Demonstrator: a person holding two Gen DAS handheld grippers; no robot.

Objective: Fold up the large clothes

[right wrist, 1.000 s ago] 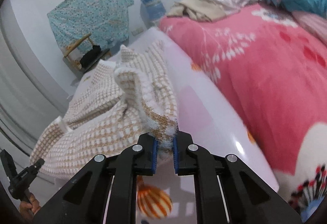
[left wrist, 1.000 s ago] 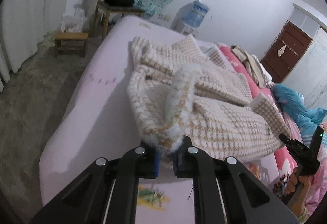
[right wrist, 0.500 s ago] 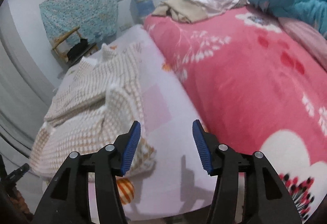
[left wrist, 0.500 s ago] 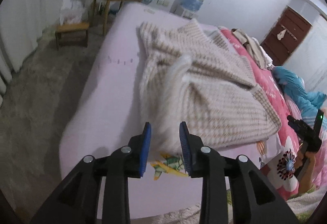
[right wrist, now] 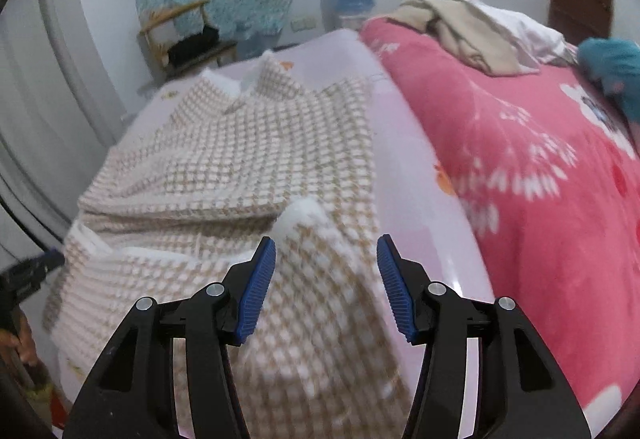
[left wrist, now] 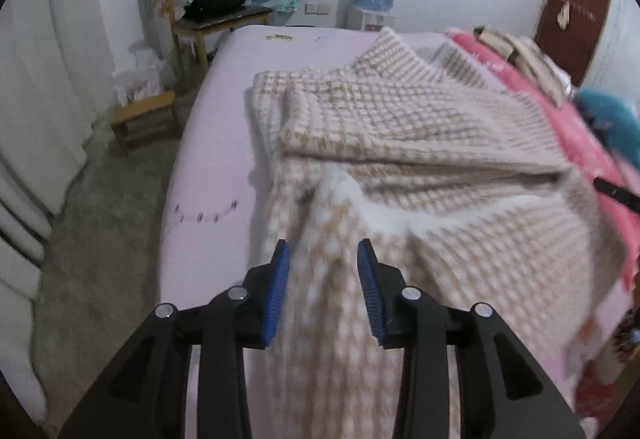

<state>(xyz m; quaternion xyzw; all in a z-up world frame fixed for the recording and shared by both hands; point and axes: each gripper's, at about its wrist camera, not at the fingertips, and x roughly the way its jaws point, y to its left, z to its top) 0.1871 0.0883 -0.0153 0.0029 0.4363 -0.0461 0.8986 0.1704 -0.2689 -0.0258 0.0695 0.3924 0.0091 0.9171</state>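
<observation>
Bedroom, pale pink bed [left wrist: 208, 175] with floor and a wooden stool [left wrist: 144, 119] off its left side. My left hand-held gripper [left wrist: 324, 291] is opening, pads clear of the checked beige coat [left wrist: 420, 143] lying half folded on the bed. My right hand-held gripper [right wrist: 326, 279] is closing a little, cloth under it but not pinched. Coat looks thick, soft, floppy, probably bulky; best taken at the near hem corners. Bare bed on the left leaves room; pink blanket [right wrist: 540, 167] crowds the right.
</observation>
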